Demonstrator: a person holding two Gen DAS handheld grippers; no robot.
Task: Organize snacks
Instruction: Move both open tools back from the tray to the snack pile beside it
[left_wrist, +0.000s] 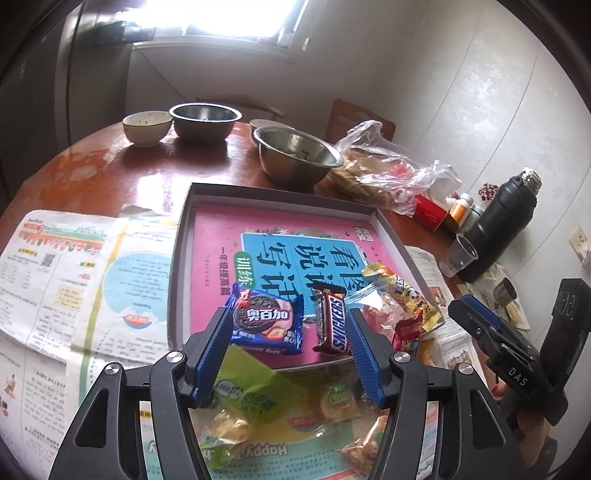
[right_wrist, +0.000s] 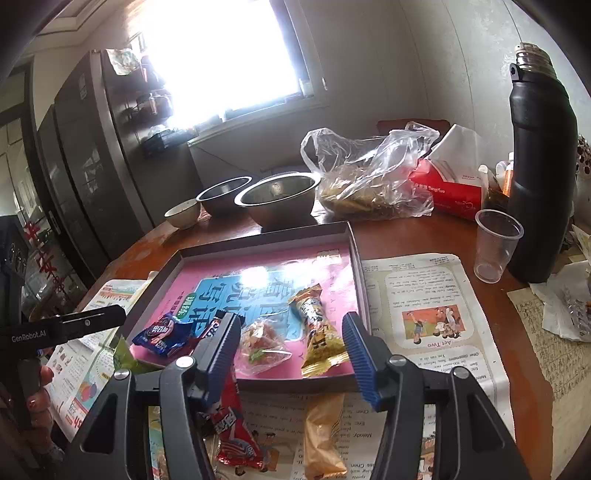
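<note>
A shallow grey tray (left_wrist: 275, 192) lined with a pink and blue book cover sits on the red-brown table (left_wrist: 122, 166), and everything here is placed against it. At the tray's near end the left wrist view shows a blue cookie pack (left_wrist: 266, 322) and a brown Snickers bar (left_wrist: 331, 320) side by side, with the left gripper (left_wrist: 288, 325) hovering just short of them, its blue jaws parted wide and gripping nothing. Only this view shows the green packet (left_wrist: 246, 384) and the round biscuits (left_wrist: 338, 400) lying on newspaper outside the tray's near rim. The right wrist view shows the right gripper (right_wrist: 291, 330), likewise spread and empty, above a clear candy bag (right_wrist: 263, 347) and a yellow snack stick (right_wrist: 318, 332) in the tray's near right corner. It alone shows a red wrapper (right_wrist: 236, 435) and a golden-brown pack (right_wrist: 323, 435) below the rim. Beyond the tray's far edge stand steel bowls (right_wrist: 277, 195).
</note>
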